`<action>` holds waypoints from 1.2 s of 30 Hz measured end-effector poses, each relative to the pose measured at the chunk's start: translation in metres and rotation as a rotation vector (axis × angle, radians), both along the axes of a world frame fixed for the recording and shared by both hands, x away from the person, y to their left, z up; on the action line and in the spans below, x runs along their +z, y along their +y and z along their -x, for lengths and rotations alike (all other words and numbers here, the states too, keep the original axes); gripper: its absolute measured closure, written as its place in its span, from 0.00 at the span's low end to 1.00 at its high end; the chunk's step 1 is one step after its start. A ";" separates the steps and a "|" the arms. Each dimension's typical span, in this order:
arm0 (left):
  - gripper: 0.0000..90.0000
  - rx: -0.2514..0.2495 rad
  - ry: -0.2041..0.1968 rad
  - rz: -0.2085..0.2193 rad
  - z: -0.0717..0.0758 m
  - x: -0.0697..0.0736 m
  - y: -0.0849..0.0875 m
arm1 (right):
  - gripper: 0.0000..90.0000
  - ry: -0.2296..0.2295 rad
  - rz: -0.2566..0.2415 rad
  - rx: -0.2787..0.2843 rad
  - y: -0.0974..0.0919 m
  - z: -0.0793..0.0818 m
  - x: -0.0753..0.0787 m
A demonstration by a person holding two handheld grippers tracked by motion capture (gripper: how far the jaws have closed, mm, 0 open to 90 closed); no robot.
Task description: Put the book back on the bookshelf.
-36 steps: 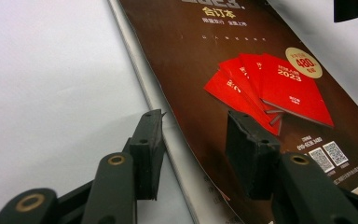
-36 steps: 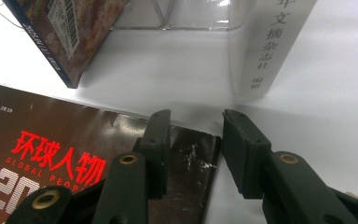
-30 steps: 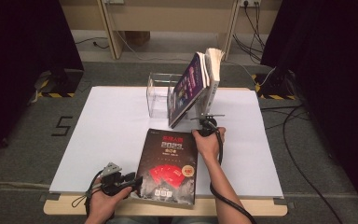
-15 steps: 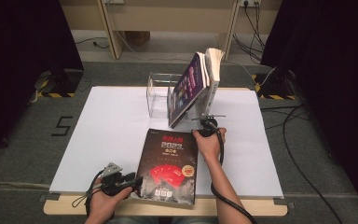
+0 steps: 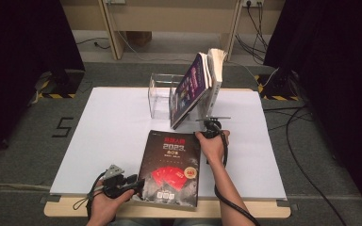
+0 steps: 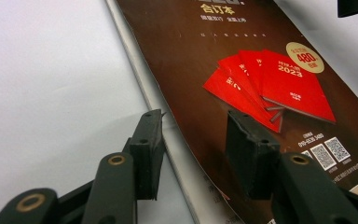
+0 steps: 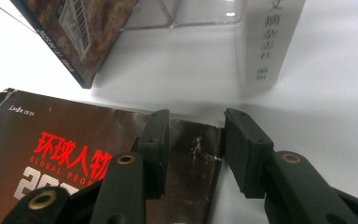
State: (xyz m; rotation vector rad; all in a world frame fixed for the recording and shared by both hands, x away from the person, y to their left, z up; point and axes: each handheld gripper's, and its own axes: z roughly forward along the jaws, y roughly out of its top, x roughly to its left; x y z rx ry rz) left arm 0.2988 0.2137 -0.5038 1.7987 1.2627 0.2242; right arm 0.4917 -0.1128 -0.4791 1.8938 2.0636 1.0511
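A dark brown book [image 5: 172, 165] with red titles lies flat on the white table [image 5: 108, 127], near its front edge. My left gripper [image 5: 137, 181] sits at the book's lower left edge. In the left gripper view its jaws [image 6: 193, 126] stand open astride that edge of the book [image 6: 242, 46], one over the table, one over the cover. My right gripper [image 5: 206, 132] is at the book's far right corner. In the right gripper view the open gripper [image 7: 196, 126] hovers over the worn corner of the cover [image 7: 74, 140], pressing on nothing.
Just beyond the flat book stands a clear acrylic stand [image 5: 160, 96]. A purple-covered book [image 5: 191, 89] leans in it and a white-spined book [image 5: 215, 70] stands upright behind. Both show close ahead in the right gripper view, the leaning book [image 7: 81, 28] and the white spine [image 7: 265, 42].
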 end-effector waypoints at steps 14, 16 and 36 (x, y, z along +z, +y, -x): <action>0.62 -0.003 -0.001 -0.012 0.002 0.000 -0.001 | 0.71 0.039 -0.044 0.003 -0.002 0.009 0.001; 0.62 -0.003 -0.001 -0.012 0.002 0.000 -0.001 | 0.72 0.042 -0.046 0.006 -0.003 0.010 0.000; 0.63 -0.005 -0.004 -0.020 0.002 0.000 -0.002 | 0.84 0.094 -0.100 0.001 -0.009 0.011 0.000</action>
